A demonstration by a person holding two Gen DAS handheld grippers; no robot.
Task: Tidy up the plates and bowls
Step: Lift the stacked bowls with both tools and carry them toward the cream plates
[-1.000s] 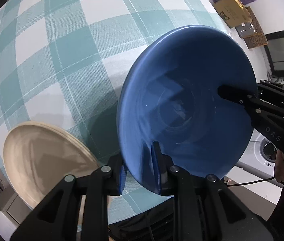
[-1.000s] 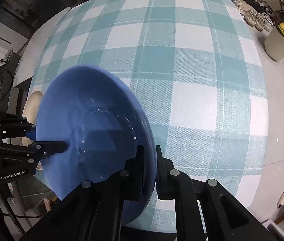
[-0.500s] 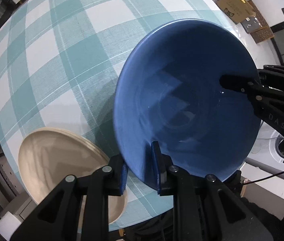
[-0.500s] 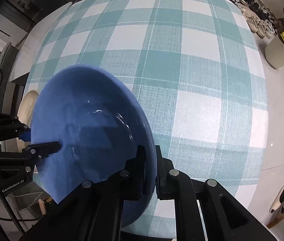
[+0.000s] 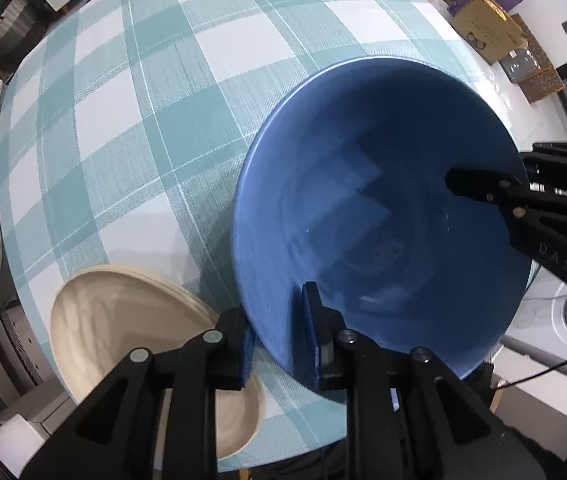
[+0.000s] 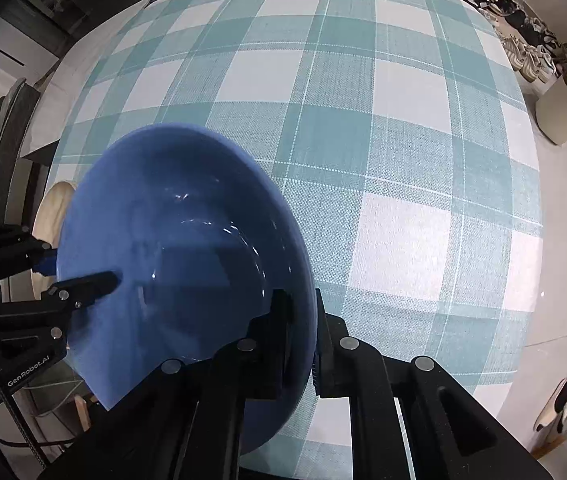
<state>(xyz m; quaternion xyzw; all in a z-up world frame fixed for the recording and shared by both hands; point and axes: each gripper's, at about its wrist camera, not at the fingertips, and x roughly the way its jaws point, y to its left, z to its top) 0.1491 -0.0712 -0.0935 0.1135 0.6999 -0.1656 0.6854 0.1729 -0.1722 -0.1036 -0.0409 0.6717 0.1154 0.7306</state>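
blue bowl: big glazed thing, held up off the table between both grippers, mouth facing up, sitting over the near edge of the checked cloth.
how it'll handle: I'd guess ceramic, so stiff, a bit hefty and definitely chippable. That shiny glaze looks slick, so a thin pinch on the wall could slide if it tips.
where to grab: the rim, on opposite sides, one pad inside and one outside. That's pretty much what's going on here, and honestly it looks like the sane way to carry something this wide.
left gripper: clamped on the near rim, one finger inside the bowl, the other under the outer wall.
right gripper: same deal on the opposite rim, jaws pinched tight across the wall.
beige plates: a low stack by the table edge, just beside the bowl on the left gripper's side, partly hidden behind its fingers.
tablecloth: teal and white check, plenty of open room further back.
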